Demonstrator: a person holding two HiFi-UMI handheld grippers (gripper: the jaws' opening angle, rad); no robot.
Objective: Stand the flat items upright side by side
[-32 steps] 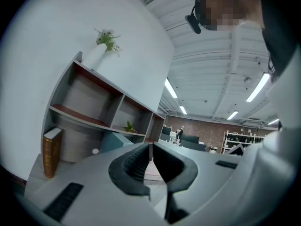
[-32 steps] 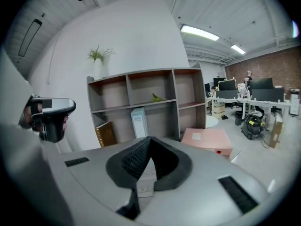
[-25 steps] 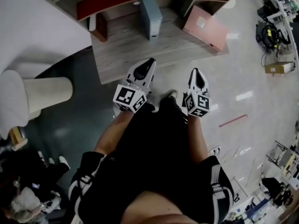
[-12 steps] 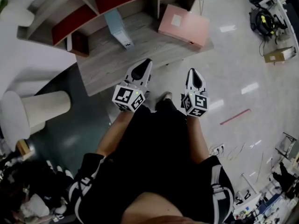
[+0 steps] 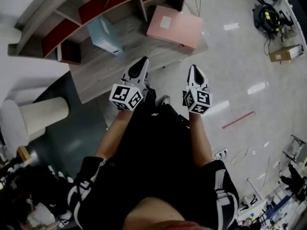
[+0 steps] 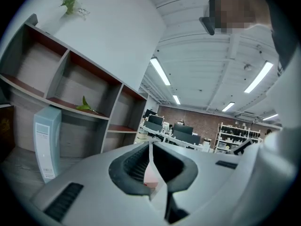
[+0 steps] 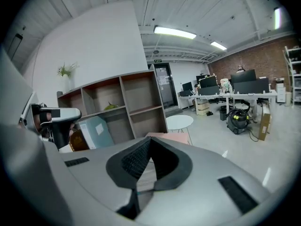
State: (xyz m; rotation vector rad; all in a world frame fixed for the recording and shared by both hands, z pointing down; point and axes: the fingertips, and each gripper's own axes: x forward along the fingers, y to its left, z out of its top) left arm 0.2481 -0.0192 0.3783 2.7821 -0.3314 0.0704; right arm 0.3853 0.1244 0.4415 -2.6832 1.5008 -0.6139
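Pink box (image 5: 175, 27) flat (blue box (image 5: 104, 36) upright)

In the upper part of the head view, an upright box (image 5: 103, 36) is standing on the worktop (image 5: 124, 56), left of a flat box (image 5: 175, 28) lying on its right end. The shelf (image 5: 72, 13) is sitting behind both. The left tool (image 5: 142, 61) and right tool (image 5: 193, 69) are hovering side by side just below them, mid-frame.

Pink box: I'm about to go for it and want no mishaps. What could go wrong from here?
1. The pink box lies flat near the end of the wooden ledge; a shove could slide it off.
2. The left gripper and right gripper are both shut and empty; unless opened, they would push rather than grasp.
3. The blue box stands upright nearby; a bump while tipping the pink one up might topple it.
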